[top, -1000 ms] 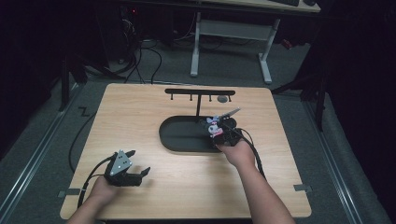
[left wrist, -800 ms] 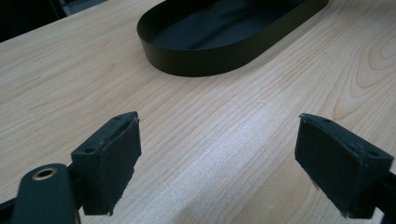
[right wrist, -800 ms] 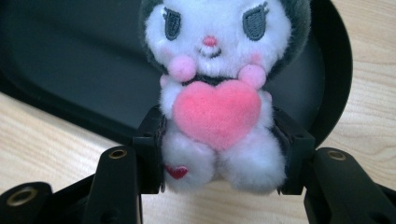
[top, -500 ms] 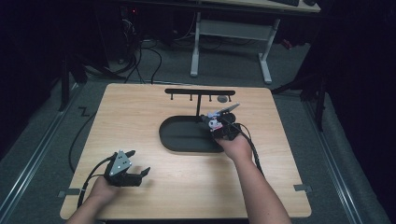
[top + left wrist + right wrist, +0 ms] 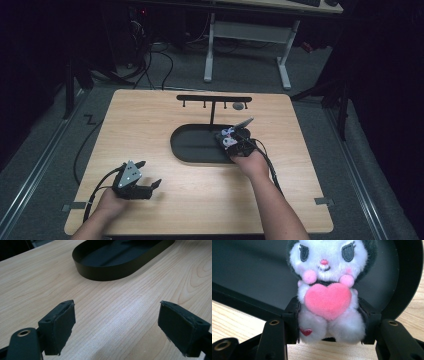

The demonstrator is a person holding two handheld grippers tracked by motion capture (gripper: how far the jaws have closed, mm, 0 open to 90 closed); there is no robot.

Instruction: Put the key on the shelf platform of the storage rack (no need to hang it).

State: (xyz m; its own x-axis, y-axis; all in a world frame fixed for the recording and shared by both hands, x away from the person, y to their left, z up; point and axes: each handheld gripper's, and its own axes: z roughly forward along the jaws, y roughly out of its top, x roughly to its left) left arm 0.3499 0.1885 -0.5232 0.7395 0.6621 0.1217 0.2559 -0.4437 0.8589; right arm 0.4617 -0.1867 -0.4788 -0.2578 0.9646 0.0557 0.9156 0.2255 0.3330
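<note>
A small white plush toy [image 5: 327, 290] with a black hood and a pink heart sits upright between the jaws of my right gripper [image 5: 329, 315], which is shut on its lower body. In the high view the right gripper [image 5: 231, 140] holds the plush toy [image 5: 227, 134] over the right end of a black oval tray [image 5: 195, 145]. The tray's dark floor [image 5: 249, 277] lies behind the toy. My left gripper [image 5: 150, 173] rests near the table's front left, open and holding nothing. Ahead of the left gripper [image 5: 117, 325] is bare wood, then the tray's rim [image 5: 107, 272].
A black T-shaped rack [image 5: 214, 99] with small hooks stands behind the tray, with a grey round piece [image 5: 238, 105] at its right end. The wooden table [image 5: 150, 125] has bare room to the left and front. Cables trail from both grippers.
My right gripper, holding the plush toy, rose a little and then came back down and slightly left over the tray's right end. The left gripper has stayed still.
</note>
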